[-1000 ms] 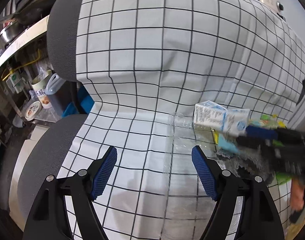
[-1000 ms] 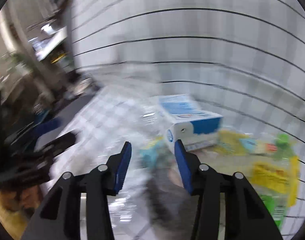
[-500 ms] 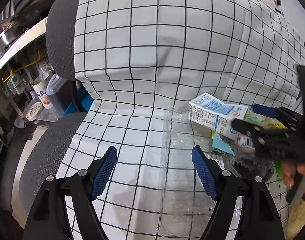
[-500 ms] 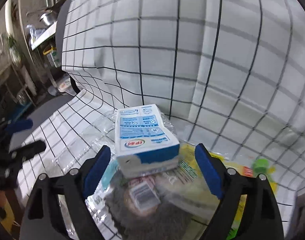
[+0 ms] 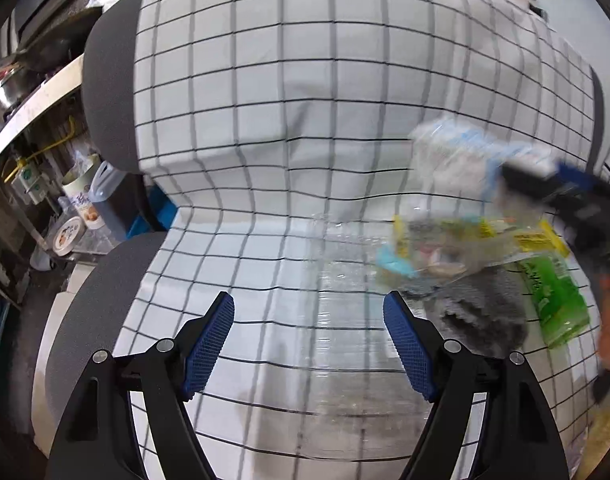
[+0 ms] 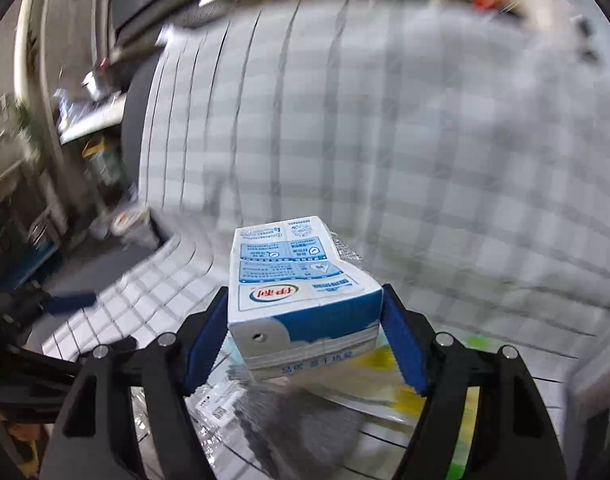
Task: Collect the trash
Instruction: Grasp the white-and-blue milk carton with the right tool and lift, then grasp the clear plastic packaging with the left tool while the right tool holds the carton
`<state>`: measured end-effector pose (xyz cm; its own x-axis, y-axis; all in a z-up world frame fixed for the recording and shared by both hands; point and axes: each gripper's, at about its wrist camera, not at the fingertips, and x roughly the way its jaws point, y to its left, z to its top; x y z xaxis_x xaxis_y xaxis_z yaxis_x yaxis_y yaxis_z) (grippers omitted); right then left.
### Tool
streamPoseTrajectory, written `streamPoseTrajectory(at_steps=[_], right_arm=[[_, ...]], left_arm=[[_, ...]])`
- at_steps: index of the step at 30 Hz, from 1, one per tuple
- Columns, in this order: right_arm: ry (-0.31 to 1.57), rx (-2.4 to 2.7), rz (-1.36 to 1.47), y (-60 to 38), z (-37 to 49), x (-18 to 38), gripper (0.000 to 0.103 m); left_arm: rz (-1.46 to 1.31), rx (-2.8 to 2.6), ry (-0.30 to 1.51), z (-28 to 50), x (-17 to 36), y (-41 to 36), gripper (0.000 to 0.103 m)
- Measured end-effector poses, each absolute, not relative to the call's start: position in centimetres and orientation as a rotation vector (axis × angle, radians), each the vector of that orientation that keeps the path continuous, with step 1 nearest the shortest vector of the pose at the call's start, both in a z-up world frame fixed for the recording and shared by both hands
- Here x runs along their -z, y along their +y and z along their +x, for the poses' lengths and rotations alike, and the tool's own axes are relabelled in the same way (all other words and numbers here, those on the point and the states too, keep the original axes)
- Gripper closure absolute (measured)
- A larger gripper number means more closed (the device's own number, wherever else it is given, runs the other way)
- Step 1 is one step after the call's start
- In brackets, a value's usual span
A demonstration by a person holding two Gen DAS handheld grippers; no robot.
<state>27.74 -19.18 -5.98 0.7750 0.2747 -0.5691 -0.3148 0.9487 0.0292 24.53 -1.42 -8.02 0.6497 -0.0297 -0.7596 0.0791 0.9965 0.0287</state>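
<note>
at the left, over the checked cloth [image 5: 233, 184] on the chair seat, the left hand-held gripper [image 5: 309, 344] hovers with jaws wide and empty above a clear plastic sheet [image 5: 345, 320]. to the right, the right hand-held gripper [image 6: 305, 344] clamps the milk carton [image 6: 301, 292] across its sides, raised above the wrappers [image 6: 385, 384] (motion-blurred). the carton looks light and crushable, so its stiffer edges suit a hold.

Checked cloth [image 5: 265, 152] over grey chair [image 5: 109, 96]
</note>
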Motion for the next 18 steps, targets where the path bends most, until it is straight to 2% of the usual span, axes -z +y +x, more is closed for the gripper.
streamPoseTrajectory(at_steps=[7, 9, 11, 14, 18], right_arm=[[0.550, -0.100, -0.049, -25.6, 20.3, 3.6, 0.031], [0.553, -0.091, -0.024, -26.7, 18.9, 3.9, 0.031], [0.548, -0.079, 0.001, -27.4, 17.6, 4.2, 0.031], [0.549, -0.075, 0.023, -27.8, 16.5, 4.6, 0.031], [0.568, -0.089, 0.051, -28.2, 16.5, 5.3, 0.031]], left_arm=[[0.094, 0.171, 0.866, 24.5, 8.8, -5.4, 0.027], [0.106, 0.209, 0.856, 24.4, 8.8, -6.5, 0.030], [0.142, 0.255, 0.845, 24.5, 9.0, -8.1, 0.040], [0.178, 0.298, 0.850, 25.0, 9.5, -9.9, 0.049], [0.264, 0.333, 0.849, 26.1, 10.6, -12.1, 0.049]])
